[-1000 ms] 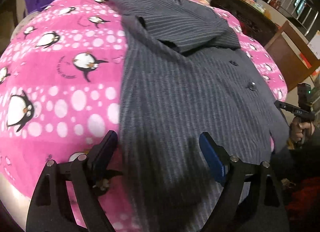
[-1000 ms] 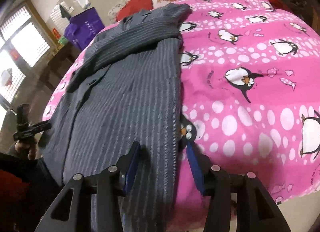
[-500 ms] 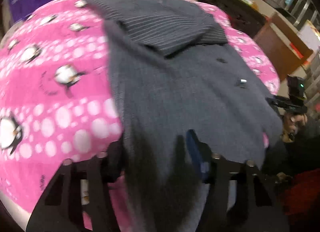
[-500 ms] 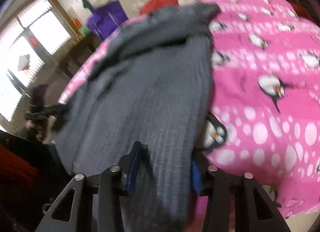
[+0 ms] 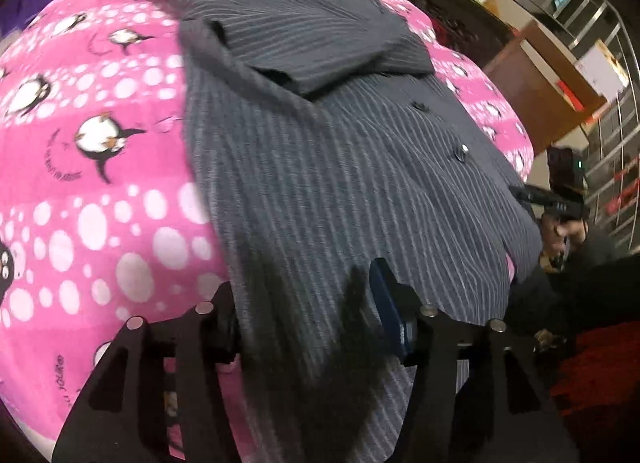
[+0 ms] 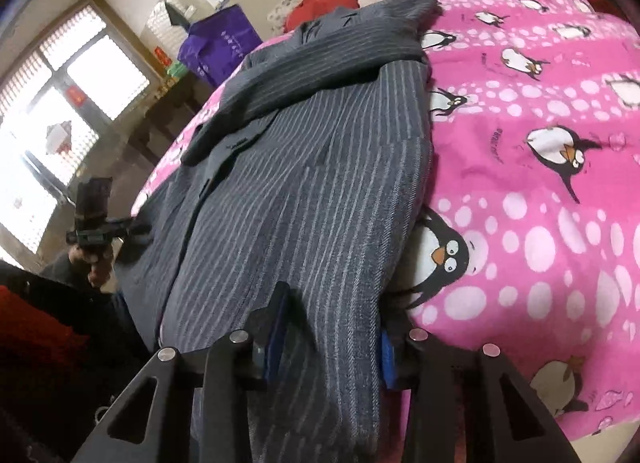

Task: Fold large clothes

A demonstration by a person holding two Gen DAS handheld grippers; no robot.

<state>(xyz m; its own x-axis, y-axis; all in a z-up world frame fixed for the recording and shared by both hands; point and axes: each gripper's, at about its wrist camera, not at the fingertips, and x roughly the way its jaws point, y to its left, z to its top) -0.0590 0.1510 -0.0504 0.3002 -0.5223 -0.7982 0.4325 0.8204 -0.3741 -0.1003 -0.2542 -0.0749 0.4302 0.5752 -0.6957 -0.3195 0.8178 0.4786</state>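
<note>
In the left wrist view, the grey striped jacket (image 5: 320, 183) lies on the pink penguin blanket (image 5: 80, 143). The left gripper (image 5: 308, 303) has the jacket's near hem bunched between its jaws, which are opening.

In the right wrist view, the right gripper (image 6: 332, 327) pinches the jacket's other hem corner.

Left tongs (image 5: 308, 311) angled down, jaws opening with cloth between them. Right tongs (image 6: 330, 327) angled down, clamped on cloth.
</note>
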